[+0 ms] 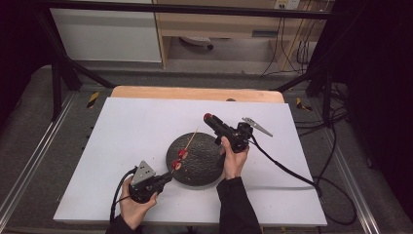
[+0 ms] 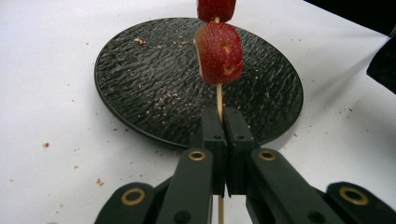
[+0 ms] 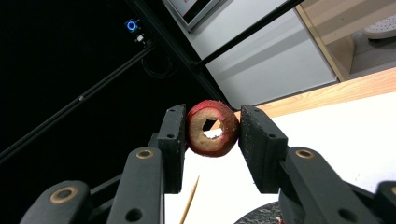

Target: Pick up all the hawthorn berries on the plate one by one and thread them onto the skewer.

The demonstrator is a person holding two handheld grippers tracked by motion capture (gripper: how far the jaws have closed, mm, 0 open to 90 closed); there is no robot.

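My left gripper (image 2: pixel 223 113) is shut on the lower end of a thin wooden skewer (image 2: pixel 219 95). The skewer slants up over a round black plate (image 2: pixel 140 84) and carries two red strawberry pieces (image 2: pixel 218 53). From above, the left gripper (image 1: pixel 167 178) sits at the plate's (image 1: pixel 199 168) near-left rim, with the skewer (image 1: pixel 191 139) pointing away to the right. My right gripper (image 3: pixel 212 127) is shut on a red fruit slice (image 3: pixel 201 142) with a hole through its middle. It holds the fruit slice (image 1: pixel 207 117) raised beyond the plate's far rim, near the skewer's free tip (image 3: pixel 189 205).
A white sheet (image 1: pixel 131 126) covers the table, with a wooden edge (image 1: pixel 195 92) at the back. Crumbs lie on the plate and around it (image 2: pixel 45 144). A black cable (image 1: pixel 287 170) trails right from the right gripper. Dark frame posts (image 1: pixel 58 83) flank the table.
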